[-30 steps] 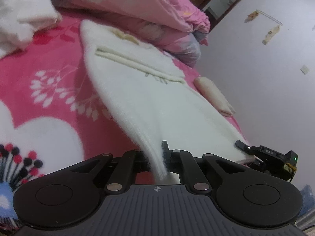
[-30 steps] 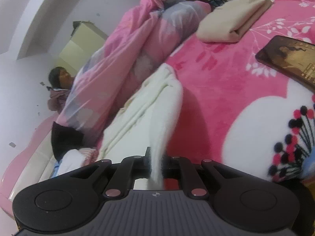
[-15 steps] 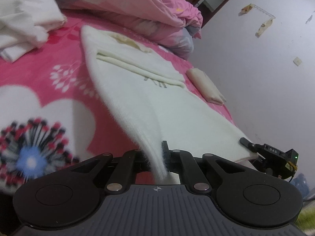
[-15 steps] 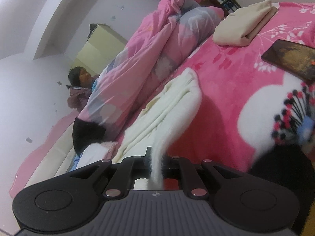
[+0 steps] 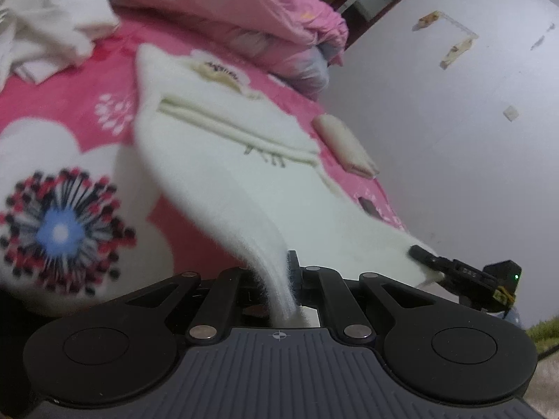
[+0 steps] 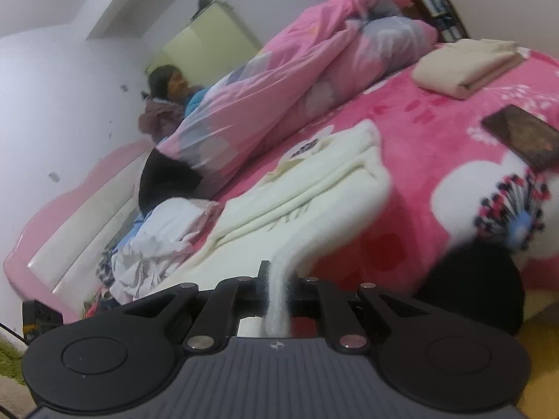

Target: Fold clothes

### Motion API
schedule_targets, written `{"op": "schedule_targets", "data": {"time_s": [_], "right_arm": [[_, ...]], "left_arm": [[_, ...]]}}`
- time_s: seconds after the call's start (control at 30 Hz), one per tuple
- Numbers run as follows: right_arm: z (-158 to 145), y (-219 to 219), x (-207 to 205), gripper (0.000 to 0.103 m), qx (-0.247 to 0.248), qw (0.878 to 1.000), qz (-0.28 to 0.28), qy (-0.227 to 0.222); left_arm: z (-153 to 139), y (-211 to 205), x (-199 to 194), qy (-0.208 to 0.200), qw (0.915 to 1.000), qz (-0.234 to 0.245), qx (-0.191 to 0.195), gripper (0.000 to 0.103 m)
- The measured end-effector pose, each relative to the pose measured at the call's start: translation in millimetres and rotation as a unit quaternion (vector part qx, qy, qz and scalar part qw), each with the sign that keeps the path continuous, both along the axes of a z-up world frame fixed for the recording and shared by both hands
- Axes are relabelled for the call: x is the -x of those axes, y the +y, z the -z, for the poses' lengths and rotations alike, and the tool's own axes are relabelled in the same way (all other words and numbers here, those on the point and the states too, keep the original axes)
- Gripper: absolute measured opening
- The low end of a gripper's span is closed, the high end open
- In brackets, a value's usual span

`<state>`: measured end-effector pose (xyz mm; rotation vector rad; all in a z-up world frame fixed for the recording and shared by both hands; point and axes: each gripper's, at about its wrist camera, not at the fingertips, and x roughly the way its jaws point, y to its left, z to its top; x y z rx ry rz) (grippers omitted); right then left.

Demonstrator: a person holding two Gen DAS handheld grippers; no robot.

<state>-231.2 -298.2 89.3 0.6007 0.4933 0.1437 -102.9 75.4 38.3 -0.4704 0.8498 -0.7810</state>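
White fluffy garment (image 5: 223, 160) spread across pink floral bedspread (image 5: 52, 115), near end lifted off the bed at both lower corners. Left gripper (image 5: 291, 279) clamped on one corner, fabric pinched between jaws. Right gripper (image 6: 276, 289) clamped on the other corner, same pinch; also visible at right edge of left view. Far end of garment lying flat by pink duvet (image 6: 279, 87) heaped along far edge of bed. Folded beige cloth (image 6: 464, 66) and dark phone (image 6: 520, 136) toward bed's right edge. Crumpled white clothes (image 5: 45, 24) at far left corner
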Motion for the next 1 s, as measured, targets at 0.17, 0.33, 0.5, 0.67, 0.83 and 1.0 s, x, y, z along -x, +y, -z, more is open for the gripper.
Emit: {"op": "schedule_targets", "data": {"time_s": [0.17, 0.33, 0.5, 0.67, 0.83, 1.0], "right_arm": [[-9.5, 2.3, -20.3, 0.007, 0.06, 0.998, -0.02, -0.006], [-14.7, 0.5, -41.1, 0.007, 0.069, 0.997, -0.025, -0.023], [-19.0, -3.8, -61.7, 0.007, 0.066, 0.997, -0.023, -0.037], [-24.6, -9.4, -81.6, 0.007, 0.058, 0.996, -0.017, -0.058], [-26.5, -15.5, -103.4, 0.007, 0.04, 0.996, -0.011, -0.077], [-28.5, -19.4, -129.0, 0.007, 0.035, 0.995, -0.012, -0.088]], "left_arm": [[2.9, -1.6, -17.1, -0.004, 0.9997, -0.004, 0.023, 0.003], [2.1, -1.2, -35.0, -0.016, 0.9984, -0.019, 0.05, 0.003], [-2.6, -2.8, -54.5, -0.035, 0.9963, -0.034, 0.07, 0.004], [-4.8, -4.5, -74.4, -0.053, 0.9936, -0.052, 0.085, 0.004], [-7.9, -7.2, -92.9, -0.075, 0.9912, -0.066, 0.087, 0.004], [-11.4, -8.3, -110.7, -0.093, 0.9887, -0.078, 0.088, 0.004]]}}
